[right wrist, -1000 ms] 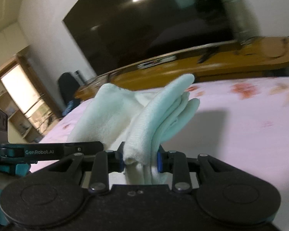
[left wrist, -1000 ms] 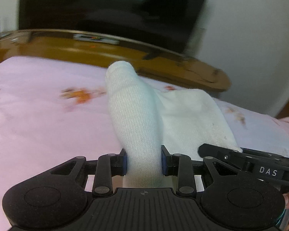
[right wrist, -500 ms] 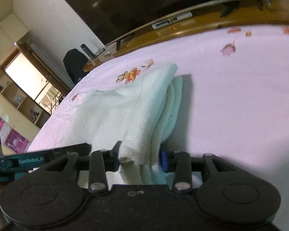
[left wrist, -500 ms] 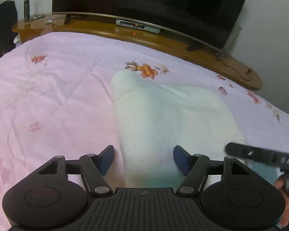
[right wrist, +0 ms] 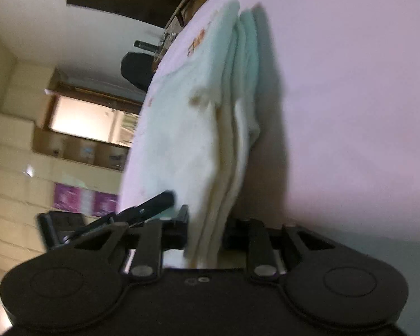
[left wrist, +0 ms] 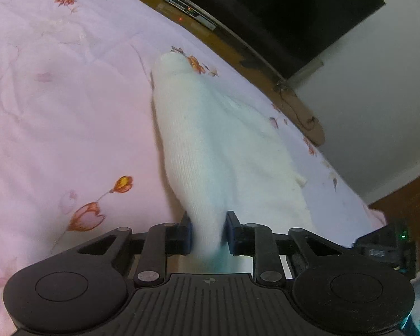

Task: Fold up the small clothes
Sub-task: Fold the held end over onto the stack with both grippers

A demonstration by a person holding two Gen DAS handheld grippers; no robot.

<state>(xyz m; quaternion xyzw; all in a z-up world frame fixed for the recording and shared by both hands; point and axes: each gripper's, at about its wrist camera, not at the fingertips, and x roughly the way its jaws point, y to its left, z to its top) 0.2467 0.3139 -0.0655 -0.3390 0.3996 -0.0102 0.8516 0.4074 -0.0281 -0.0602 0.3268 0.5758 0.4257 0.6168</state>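
While the white knitted garment lies stretched across the pink floral bedspread, both claws take hold of its near edge, apparently so that the cloth can be lifted and carried over itself for another fold. The left claw has its jaws closing, narrow, with a bunched ridge of the knit between them and the pads pressing it from either side. The right claw has its jaws closing too, on a stack of several layers of the same pale cloth, so the garment looks folded at least once already. The view from the right wrist is rolled steeply and blurred, so how the layers line up cannot be told. Beyond the garment, at the far edge of the bed, runs a wooden board with a slim device on it and a large dark screen above. Beside the garment on the right side, the other handheld device pokes into the left view. The bedspread around the garment is bare, so nothing seems to block a fold; the risk is rather that layers slip unevenly.
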